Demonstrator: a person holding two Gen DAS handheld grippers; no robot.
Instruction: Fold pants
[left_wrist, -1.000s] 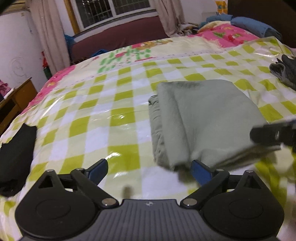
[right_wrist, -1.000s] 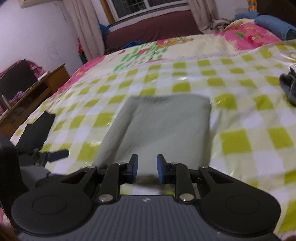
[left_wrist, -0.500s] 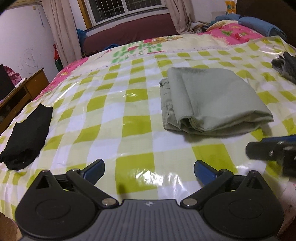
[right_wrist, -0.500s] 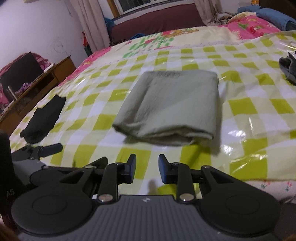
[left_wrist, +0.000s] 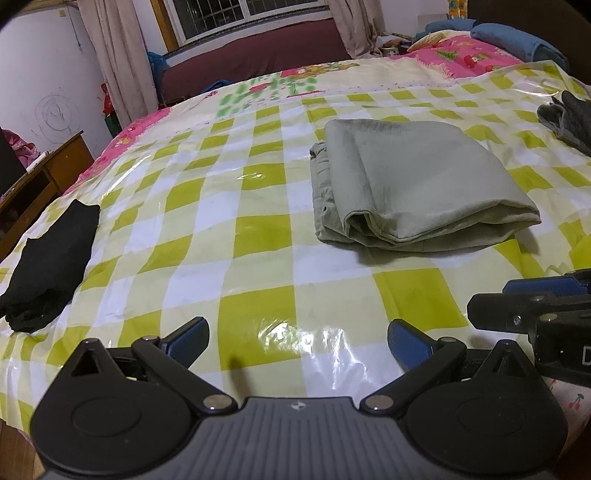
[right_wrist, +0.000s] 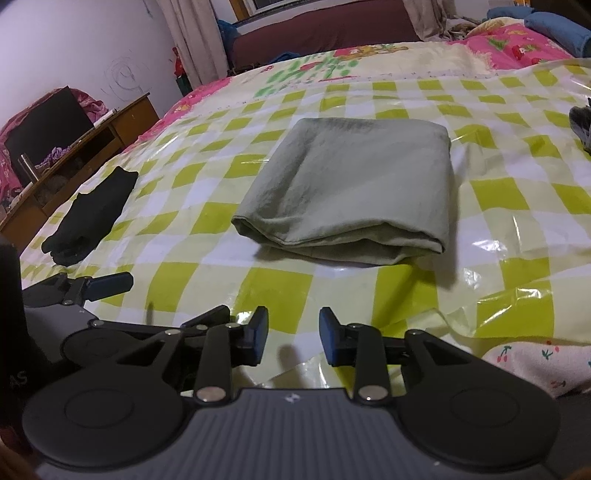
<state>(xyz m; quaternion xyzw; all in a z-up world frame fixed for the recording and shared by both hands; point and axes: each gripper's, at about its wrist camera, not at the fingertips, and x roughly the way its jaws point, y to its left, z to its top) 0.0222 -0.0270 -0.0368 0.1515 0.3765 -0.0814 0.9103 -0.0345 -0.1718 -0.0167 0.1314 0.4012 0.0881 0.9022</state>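
The folded sage-green cotton pants (right_wrist: 354, 184) lie ahead of both tools on the bed; the right tool (right_wrist: 293, 334), empty and opening, is nearer than the spread, empty left tool (left_wrist: 297, 341).

I see pale green pants (left_wrist: 417, 184) folded into compact rectangle, lying flat on checked plastic bed cover (left_wrist: 258, 236), layered open edges toward me.
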